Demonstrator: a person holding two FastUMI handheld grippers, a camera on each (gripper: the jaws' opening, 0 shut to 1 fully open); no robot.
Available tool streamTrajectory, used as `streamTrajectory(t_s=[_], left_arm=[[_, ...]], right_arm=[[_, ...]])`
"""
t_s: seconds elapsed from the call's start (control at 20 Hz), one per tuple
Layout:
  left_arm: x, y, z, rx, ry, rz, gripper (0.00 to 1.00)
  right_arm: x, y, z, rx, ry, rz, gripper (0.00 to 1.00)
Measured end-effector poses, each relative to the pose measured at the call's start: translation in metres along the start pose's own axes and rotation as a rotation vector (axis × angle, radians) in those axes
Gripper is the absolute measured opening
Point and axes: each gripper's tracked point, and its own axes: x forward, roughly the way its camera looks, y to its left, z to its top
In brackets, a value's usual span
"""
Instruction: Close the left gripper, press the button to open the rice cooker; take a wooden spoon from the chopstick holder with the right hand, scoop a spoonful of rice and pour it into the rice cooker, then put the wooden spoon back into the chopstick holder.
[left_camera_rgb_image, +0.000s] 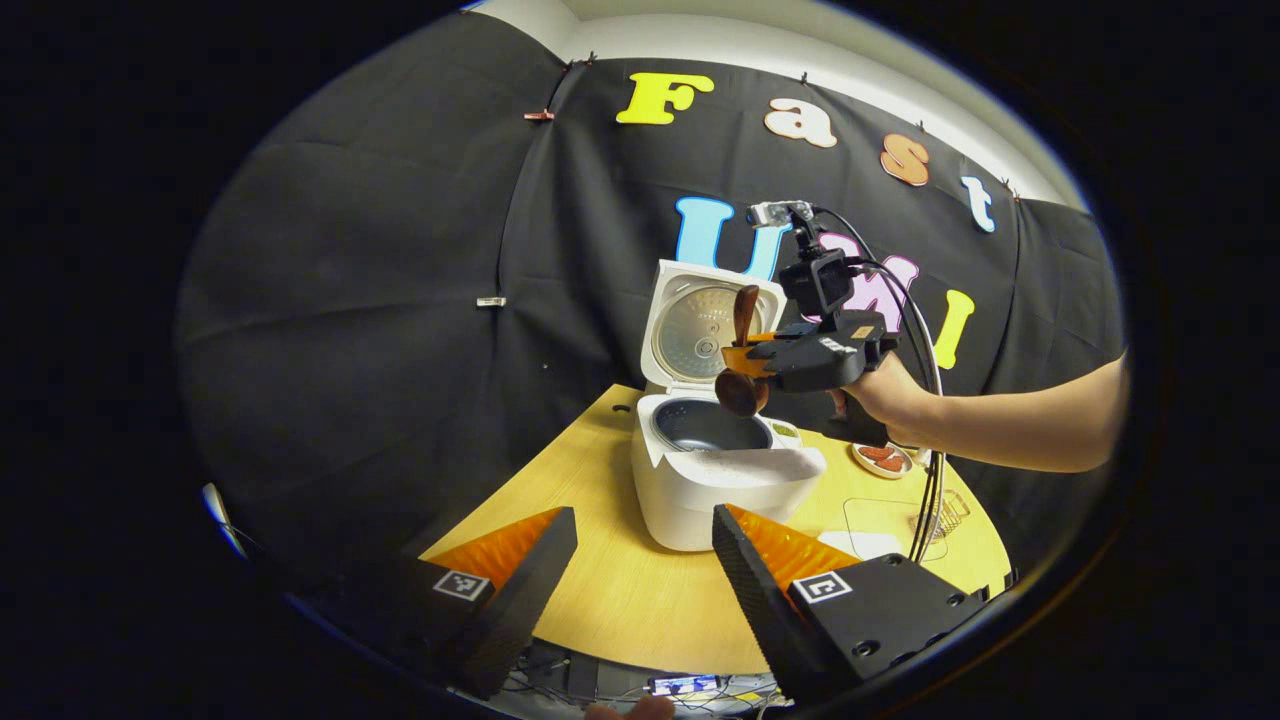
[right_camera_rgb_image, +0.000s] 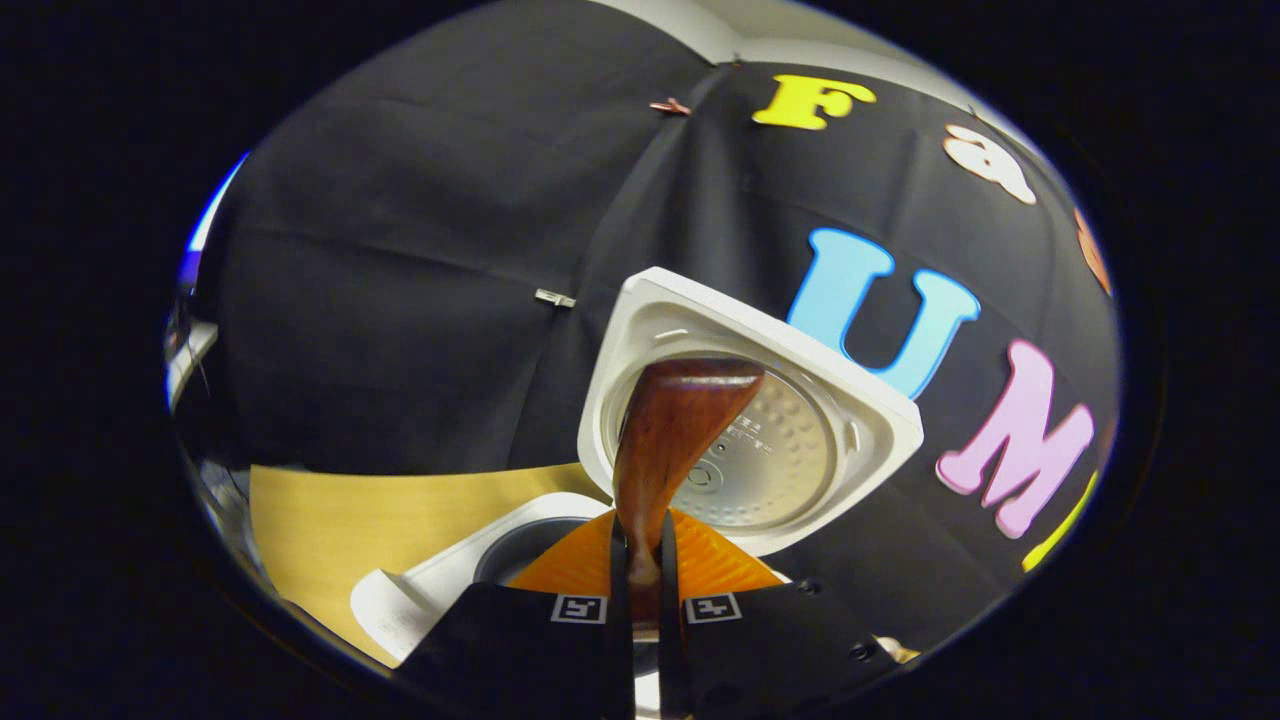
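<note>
One rice cooker is seen on the table, its lid raised upright behind the dark inner pot. One wooden spoon is held above the rice cooker, over the right rim of the pot, in front of the open lid. In the left gripper view its bowl hangs lowest, just above the pot, and its broad handle end is pointed upward. The spoon is clamped between the two fingers of the right gripper, which is carried by one hand reaching in from the right of the rice cooker. In the right gripper view the same grip is shown close up: the right gripper is drawn narrow, both fingers pressed on the spoon's shaft, and the handle end is seen standing up against the metal inner face of the lid.

The left gripper is held in front of the rice cooker, near the front edge of the table, with its two fingers spread wide and nothing between them. To the right of the rice cooker, one small dish with reddish pieces and one wire basket are seen on the table. Whether rice lies in the spoon cannot be told.
</note>
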Motion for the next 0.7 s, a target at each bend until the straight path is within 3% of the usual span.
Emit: streamTrajectory(t_s=[0.4,0.7], left_arm=[[-0.007,-0.010,0.001,-0.012,-0.006,-0.003,0.94],[-0.019,-0.005,0.008,-0.003,-0.023,0.027,0.94]], right_arm=[[-0.031,-0.021,0.013,0.424,-0.029,0.011,0.14],[-0.077,-0.061,0.028,0.774,-0.108,0.007,0.13]])
